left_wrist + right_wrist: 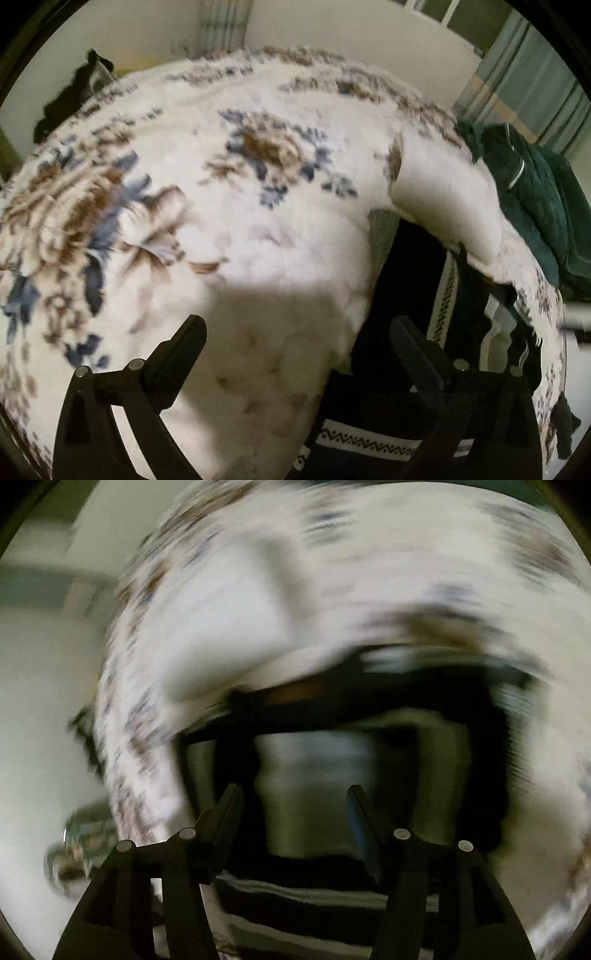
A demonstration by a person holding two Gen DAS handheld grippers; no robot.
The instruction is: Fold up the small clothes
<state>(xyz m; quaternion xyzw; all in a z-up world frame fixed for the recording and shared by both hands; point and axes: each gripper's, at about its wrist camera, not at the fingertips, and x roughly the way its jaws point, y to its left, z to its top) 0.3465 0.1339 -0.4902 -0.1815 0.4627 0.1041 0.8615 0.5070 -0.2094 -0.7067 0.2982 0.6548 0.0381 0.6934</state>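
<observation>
In the left wrist view, your left gripper stands wide open at the bottom of the frame and grips nothing. Its left finger hangs over the flowered blanket; its right finger sits over the black garment (white zigzag trim) at lower right. A dark green garment lies at the right edge, on the blanket.

In the right wrist view, heavily blurred, your right gripper is also spread open and empty. The black garment fills the lower centre below it, the blanket curving above.
</observation>
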